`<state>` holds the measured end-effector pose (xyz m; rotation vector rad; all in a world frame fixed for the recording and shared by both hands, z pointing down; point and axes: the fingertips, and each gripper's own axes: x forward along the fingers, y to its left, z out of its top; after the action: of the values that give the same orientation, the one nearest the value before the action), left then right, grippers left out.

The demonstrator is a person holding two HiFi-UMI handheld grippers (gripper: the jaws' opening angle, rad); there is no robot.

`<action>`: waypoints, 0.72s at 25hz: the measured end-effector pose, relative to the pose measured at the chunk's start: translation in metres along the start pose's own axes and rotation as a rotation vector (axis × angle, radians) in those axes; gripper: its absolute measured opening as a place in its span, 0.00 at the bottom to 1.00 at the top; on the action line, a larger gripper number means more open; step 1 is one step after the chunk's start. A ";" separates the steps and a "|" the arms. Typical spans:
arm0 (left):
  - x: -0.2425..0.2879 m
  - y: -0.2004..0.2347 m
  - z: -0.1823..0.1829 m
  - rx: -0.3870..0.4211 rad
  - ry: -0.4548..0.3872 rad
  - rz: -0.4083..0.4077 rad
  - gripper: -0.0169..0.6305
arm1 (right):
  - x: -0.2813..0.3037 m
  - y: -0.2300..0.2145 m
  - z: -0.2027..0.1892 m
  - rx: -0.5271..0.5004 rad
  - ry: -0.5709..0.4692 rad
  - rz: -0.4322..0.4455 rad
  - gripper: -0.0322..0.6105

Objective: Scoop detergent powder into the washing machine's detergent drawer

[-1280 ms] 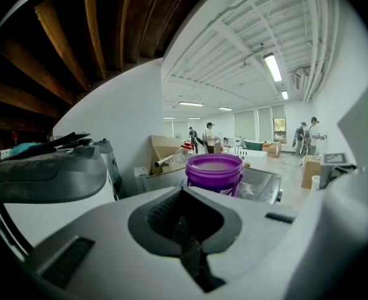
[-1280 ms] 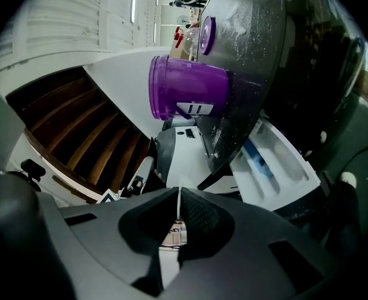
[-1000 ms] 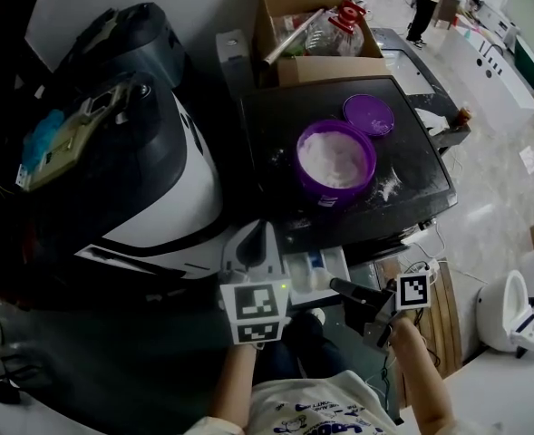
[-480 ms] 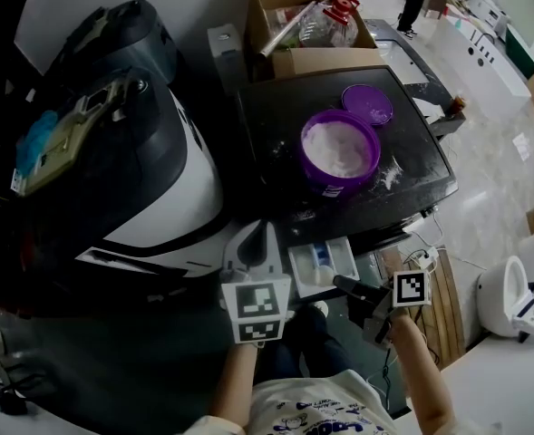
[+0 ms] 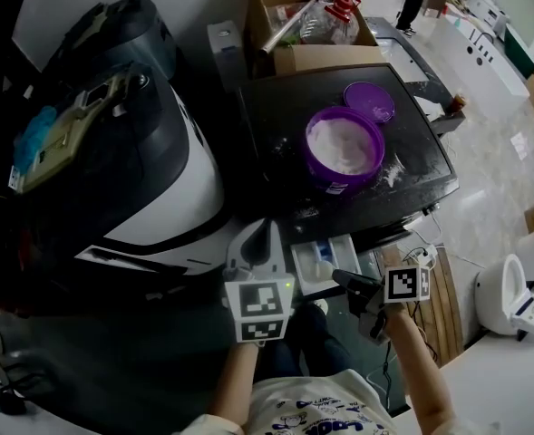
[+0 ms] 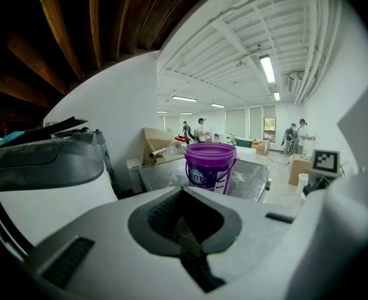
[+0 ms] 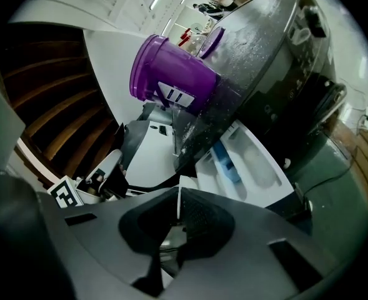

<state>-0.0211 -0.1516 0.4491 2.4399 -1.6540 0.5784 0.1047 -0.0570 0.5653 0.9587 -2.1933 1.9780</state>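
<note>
One white plastic detergent drawer (image 5: 346, 254) stands pulled out of the front of the washing machine, below the machine's dark glossy top (image 5: 276, 125). It holds a single blue insert (image 7: 225, 161) beside pale open compartments. One round purple plastic tub (image 5: 342, 152) of white powder stands open on that top. Its one purple lid (image 5: 369, 101) lies flat just behind it, and a smear of spilled powder (image 5: 389, 178) lies beside it. The tub's white label carries print too small to read.

The two tools each bear a cube with black-and-white square markers. The right tool (image 5: 342, 280) reaches to the drawer's near edge, clenched on a thin white strip (image 7: 179, 208) seen edge-on. The left tool (image 5: 263, 236) sits just left of the drawer, jaws closed on nothing.

One brown cardboard box (image 5: 316, 60) behind the machine holds a clear bottle with a red cap (image 5: 334, 21).

Against half a second earlier, the right tool has edged left toward the drawer, while the tub, lid and left tool lie as before.
</note>
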 end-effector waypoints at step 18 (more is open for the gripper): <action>-0.006 0.014 -0.005 -0.014 0.000 0.010 0.03 | 0.027 -0.011 0.004 -0.362 0.083 -0.331 0.08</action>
<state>-0.0372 -0.1505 0.4505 2.4236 -1.6657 0.5664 0.0893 -0.0719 0.5853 1.0736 -2.0818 1.3937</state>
